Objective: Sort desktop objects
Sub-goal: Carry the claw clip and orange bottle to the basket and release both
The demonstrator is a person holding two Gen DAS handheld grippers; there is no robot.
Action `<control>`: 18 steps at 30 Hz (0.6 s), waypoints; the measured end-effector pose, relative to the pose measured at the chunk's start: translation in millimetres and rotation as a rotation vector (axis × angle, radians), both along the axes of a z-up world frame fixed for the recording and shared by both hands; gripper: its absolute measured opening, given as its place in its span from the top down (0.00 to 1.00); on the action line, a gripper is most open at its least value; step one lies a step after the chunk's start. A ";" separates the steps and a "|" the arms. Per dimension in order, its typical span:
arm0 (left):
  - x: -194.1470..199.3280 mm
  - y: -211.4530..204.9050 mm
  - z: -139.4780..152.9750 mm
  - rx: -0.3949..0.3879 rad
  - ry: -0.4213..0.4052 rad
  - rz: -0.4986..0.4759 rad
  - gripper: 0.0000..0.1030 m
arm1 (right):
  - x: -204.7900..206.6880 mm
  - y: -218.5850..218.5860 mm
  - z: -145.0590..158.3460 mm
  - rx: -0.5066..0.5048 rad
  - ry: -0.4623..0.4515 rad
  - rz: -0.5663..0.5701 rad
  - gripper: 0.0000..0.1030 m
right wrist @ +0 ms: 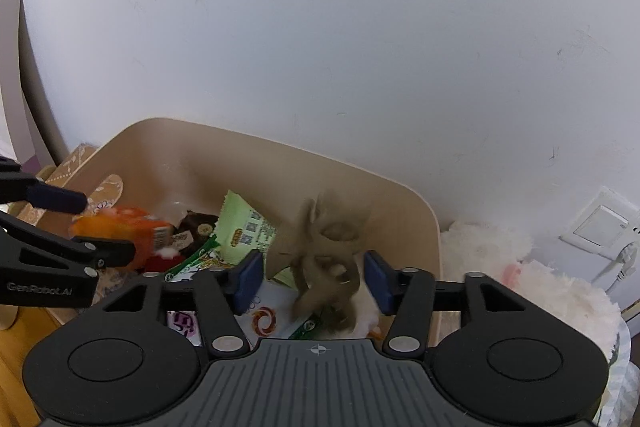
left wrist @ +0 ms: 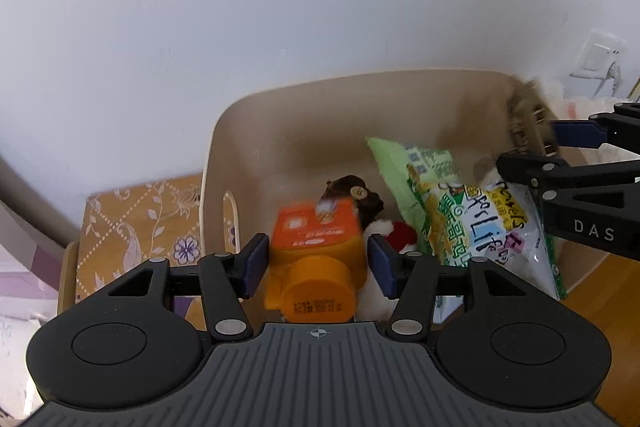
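An orange bottle (left wrist: 316, 255) with an orange cap sits between the pads of my left gripper (left wrist: 318, 263), over a beige bin (left wrist: 280, 115). Slim gaps show on both sides of it and its far end is blurred. My right gripper (right wrist: 314, 279) is over the same bin (right wrist: 400, 211), with a blurred tan figure toy (right wrist: 324, 259) between its pads and space on each side. In the bin lie a green snack bag (left wrist: 416, 179), a white snack bag (left wrist: 492, 227) and a dark brown item (left wrist: 352, 193). Each gripper shows in the other's view: the right gripper (left wrist: 536, 151) and the left gripper (right wrist: 104, 227).
The bin stands against a white wall. A table with a yellow patterned cloth (left wrist: 140, 223) lies to its left. White fluffy material (right wrist: 520, 267) and a wall socket (right wrist: 600, 227) are on its right. A wooden surface (left wrist: 600, 291) shows at the near right.
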State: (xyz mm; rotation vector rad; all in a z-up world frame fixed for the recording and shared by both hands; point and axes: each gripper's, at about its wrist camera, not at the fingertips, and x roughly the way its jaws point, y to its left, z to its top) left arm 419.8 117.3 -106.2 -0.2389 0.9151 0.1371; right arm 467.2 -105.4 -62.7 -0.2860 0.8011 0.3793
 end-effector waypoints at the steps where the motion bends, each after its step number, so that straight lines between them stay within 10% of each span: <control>1: 1.7 -1.7 1.4 0.002 -0.007 -0.001 0.32 | 0.1 -2.2 1.9 0.004 -0.001 0.002 0.37; 7: -7.0 -2.1 16.4 -0.001 -0.047 -0.002 0.25 | -11.9 -11.7 14.6 0.012 -0.057 -0.003 0.16; 18: -44.3 -11.9 30.2 0.054 -0.066 -0.039 0.25 | -52.5 -39.9 37.0 0.054 -0.131 -0.025 0.06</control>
